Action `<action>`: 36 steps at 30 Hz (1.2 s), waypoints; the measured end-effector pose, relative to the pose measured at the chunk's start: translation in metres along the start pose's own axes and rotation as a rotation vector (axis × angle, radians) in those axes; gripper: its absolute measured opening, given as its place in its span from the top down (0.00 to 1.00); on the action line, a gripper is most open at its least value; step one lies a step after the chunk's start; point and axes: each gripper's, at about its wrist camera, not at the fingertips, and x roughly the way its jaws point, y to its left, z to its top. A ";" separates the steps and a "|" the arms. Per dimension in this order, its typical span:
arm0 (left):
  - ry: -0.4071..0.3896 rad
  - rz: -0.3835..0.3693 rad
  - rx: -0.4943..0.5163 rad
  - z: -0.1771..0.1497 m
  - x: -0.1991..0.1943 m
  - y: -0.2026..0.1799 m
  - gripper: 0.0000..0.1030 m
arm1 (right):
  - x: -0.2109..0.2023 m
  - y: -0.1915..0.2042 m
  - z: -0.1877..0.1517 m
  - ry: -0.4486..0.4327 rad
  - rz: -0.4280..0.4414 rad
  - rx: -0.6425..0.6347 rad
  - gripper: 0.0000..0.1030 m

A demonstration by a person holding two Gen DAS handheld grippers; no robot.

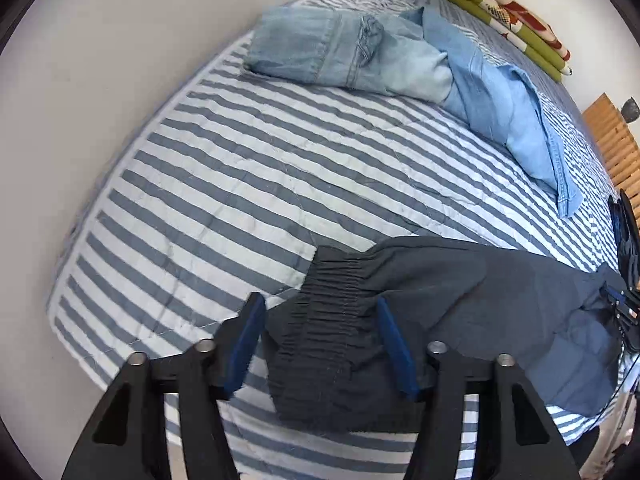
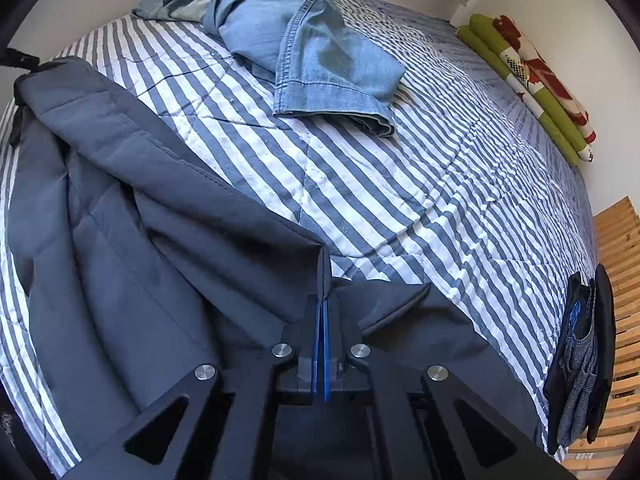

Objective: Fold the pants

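Dark grey soft-fabric pants [image 2: 120, 208], spread along the near edge of the blue-and-white striped bed [image 1: 240, 168]: judged light, limp, best taken at the hem and elastic waistband [image 1: 332, 304]. Right tool [image 2: 323, 312] clamped on the hem corner; left tool [image 1: 320, 336] spread wide astride the waistband. Crumpled light-blue denim garments [image 2: 312, 52] lie well apart, obstructing nothing.

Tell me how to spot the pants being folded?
Look at the striped bed. At its near edge lie the dark pants, pinched by the right gripper. The jeans farther back are light blue; these are dark grey with an elastic waistband.
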 end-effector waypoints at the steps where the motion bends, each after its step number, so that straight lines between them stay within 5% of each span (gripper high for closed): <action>1: 0.000 0.006 0.004 0.000 0.004 -0.004 0.73 | -0.001 0.001 0.000 -0.001 -0.005 -0.001 0.99; 8: -0.199 0.121 0.075 0.009 -0.057 -0.011 0.74 | -0.028 -0.014 0.003 -0.060 -0.045 0.017 0.99; 14: -0.325 0.213 0.124 0.068 -0.092 -0.033 0.74 | -0.050 -0.022 0.034 -0.151 -0.051 0.020 0.99; 21: -0.327 0.310 0.120 0.153 -0.032 -0.060 0.74 | -0.008 -0.043 0.078 -0.133 -0.123 0.043 0.99; 25: -0.257 0.316 0.064 0.180 0.010 -0.066 0.60 | 0.034 -0.054 0.090 -0.071 -0.158 0.061 0.99; 29: -0.259 0.282 0.065 0.170 0.007 -0.067 0.57 | 0.059 -0.058 0.089 0.000 -0.109 0.067 0.89; 31: -0.270 0.277 0.081 0.156 -0.009 -0.064 0.57 | 0.050 -0.060 0.083 -0.020 -0.106 0.083 0.79; 36: -0.265 0.204 0.103 0.093 -0.051 -0.043 0.49 | -0.002 -0.058 0.062 -0.082 -0.012 0.118 0.77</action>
